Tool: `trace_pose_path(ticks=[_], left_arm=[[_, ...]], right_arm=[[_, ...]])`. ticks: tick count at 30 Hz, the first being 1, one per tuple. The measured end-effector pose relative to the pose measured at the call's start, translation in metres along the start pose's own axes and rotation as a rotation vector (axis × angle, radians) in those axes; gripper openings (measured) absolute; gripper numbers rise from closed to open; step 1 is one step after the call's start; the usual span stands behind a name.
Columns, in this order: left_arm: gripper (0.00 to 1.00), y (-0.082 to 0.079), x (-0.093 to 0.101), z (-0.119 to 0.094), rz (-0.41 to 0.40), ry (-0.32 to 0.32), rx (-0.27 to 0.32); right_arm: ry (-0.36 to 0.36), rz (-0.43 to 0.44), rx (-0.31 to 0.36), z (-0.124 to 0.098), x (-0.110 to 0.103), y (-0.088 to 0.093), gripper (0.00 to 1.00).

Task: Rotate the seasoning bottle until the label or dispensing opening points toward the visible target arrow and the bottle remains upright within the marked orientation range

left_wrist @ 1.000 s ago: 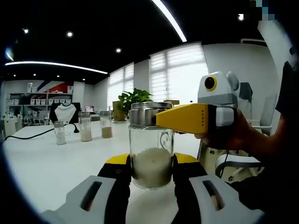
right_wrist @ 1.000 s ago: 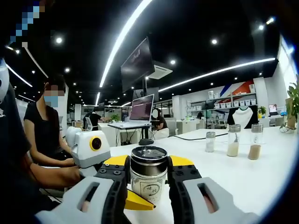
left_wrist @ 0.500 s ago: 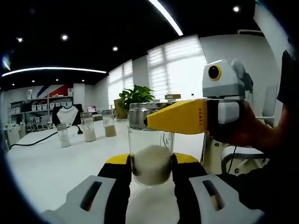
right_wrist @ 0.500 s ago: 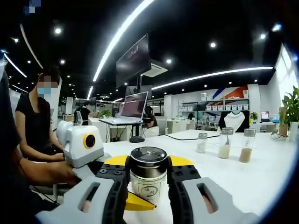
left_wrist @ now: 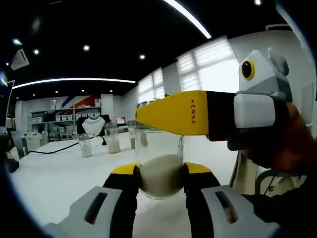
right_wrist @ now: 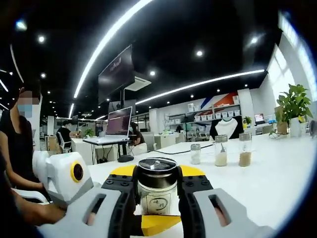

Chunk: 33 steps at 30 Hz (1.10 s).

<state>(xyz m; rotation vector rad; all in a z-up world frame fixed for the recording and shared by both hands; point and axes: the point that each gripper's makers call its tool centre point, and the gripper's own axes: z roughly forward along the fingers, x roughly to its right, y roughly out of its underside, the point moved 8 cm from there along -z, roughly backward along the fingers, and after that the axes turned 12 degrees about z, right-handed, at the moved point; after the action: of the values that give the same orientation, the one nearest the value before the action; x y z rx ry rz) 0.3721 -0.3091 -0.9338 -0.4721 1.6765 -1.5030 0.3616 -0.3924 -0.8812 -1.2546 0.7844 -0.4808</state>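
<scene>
Turning half done: bottle (left_wrist: 159, 168) upright, left gripper (left_wrist: 159, 186) jaws squeezing glass, right gripper (right_wrist: 157, 191) jaws squeezing lid (right_wrist: 157, 164), no arrow seen.

Three small jars (right_wrist: 218, 151) on white table (right_wrist: 277, 168), laptop (right_wrist: 119, 121), potted plant (right_wrist: 293, 105)

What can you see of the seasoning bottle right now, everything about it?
The seasoning bottle is a clear glass jar, roughly a third full of white granules, with a shiny metal lid and a pale label carrying dark marks, facing the right gripper view. It looks upright. The left gripper has its jaws closed on the lower body; the right gripper clamps just under the lid. Its base is hidden, so contact with the white table is unclear.
</scene>
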Motion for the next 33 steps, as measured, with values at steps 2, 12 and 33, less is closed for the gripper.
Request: trace_pose_path(ticks=[2,12,33], left_arm=[[0.37,0.001,0.000,-0.001,-0.024,0.009,-0.006],[0.37,0.005,-0.018,-0.010,-0.003,0.112,-0.032],[0.37,0.010,-0.015,-0.031,-0.050,0.438,-0.013]], right_arm=[[-0.012,-0.012,-0.005,0.000,0.000,0.001,0.28],[-0.243,-0.062,-0.146,0.003,0.007,0.000,0.29],[-0.531,-0.001,-0.356,0.007,0.001,0.000,0.29]])
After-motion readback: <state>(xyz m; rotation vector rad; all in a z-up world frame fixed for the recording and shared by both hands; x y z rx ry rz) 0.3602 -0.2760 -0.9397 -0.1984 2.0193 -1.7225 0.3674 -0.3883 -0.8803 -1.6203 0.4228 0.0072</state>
